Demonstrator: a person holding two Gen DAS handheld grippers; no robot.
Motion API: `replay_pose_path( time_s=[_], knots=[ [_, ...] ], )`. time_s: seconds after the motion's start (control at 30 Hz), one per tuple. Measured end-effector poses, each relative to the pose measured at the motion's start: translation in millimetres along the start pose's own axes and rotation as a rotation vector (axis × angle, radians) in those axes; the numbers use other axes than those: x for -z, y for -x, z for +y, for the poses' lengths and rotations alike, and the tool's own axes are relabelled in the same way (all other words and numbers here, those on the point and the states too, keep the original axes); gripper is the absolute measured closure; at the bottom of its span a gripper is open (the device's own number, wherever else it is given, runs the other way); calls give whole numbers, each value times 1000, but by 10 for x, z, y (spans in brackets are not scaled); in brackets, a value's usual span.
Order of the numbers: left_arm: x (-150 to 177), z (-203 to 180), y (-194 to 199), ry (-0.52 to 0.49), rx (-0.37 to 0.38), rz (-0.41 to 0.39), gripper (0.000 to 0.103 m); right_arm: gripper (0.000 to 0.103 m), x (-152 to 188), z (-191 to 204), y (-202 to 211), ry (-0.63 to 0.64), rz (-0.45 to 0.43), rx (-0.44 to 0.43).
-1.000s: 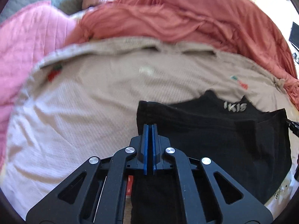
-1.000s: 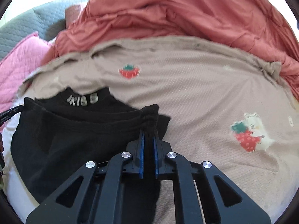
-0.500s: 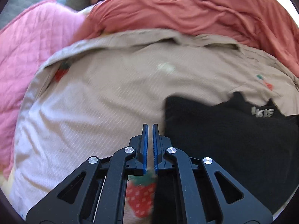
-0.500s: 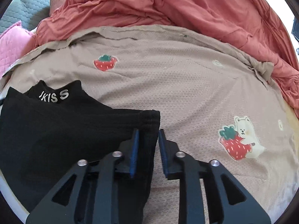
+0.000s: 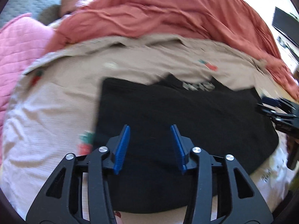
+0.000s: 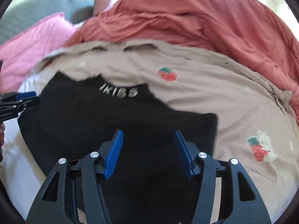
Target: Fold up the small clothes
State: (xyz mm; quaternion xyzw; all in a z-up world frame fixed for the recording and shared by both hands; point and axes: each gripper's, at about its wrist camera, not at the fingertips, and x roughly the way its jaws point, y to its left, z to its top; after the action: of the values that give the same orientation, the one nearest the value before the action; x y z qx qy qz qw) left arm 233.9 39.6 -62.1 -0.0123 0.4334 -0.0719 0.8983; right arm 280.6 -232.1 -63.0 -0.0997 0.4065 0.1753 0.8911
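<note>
Black garment lies folded flat on the beige strawberry sheet; left claw and right claw just opened, empty above it. Fold step released; next, probably regrasp an edge.

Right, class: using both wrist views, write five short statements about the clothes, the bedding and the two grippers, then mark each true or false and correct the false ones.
1. The black garment lies on a beige strawberry-print cover. True.
2. The left gripper is clamped shut on the garment. False: its jaws stand open, having just been opening, with no cloth pinched.
3. The right gripper is open. True; its jaws have also just been opening.
4. The garment's lettering is red. False: it is pale, on black.
5. The heaped blanket behind is green. False: it is rust red.
</note>
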Motion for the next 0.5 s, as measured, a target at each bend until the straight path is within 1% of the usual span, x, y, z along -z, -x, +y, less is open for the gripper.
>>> replay_pose_path(
  time_s=[0.07, 0.1, 0.13, 0.17, 0.2, 0.23, 0.33, 0.4, 0.5],
  knots=[
    [28, -100, -124, -41, -12, 27, 58, 47, -1, -18, -168, -7, 48, 18],
    [31, -126, -232, -55, -26, 54, 49, 47, -5, -72, -286, -26, 85, 25],
    [48, -123, -320, -52, -46, 76, 44, 47, 0, -154, -429, -61, 131, 43],
    [45, -79, -423, -33, -62, 96, 40, 45, -2, -212, -484, -84, 140, 28],
    [57, -43, -459, -16, -67, 99, 33, 44, -22, -275, -547, -112, 142, 14],
    [45, 11, -502, 6, -63, 98, 31, 42, -48, -310, -583, -120, 140, 21],
    [7, 96, -550, 41, -57, 100, 30, 37, -140, -307, -714, -129, 148, 48],
    [-6, 115, -572, 41, -62, 104, 30, 34, -179, -287, -806, -125, 155, 71],
    [-22, 118, -603, 35, -66, 105, 28, 34, -220, -313, -865, -144, 156, 92]
  ],
)
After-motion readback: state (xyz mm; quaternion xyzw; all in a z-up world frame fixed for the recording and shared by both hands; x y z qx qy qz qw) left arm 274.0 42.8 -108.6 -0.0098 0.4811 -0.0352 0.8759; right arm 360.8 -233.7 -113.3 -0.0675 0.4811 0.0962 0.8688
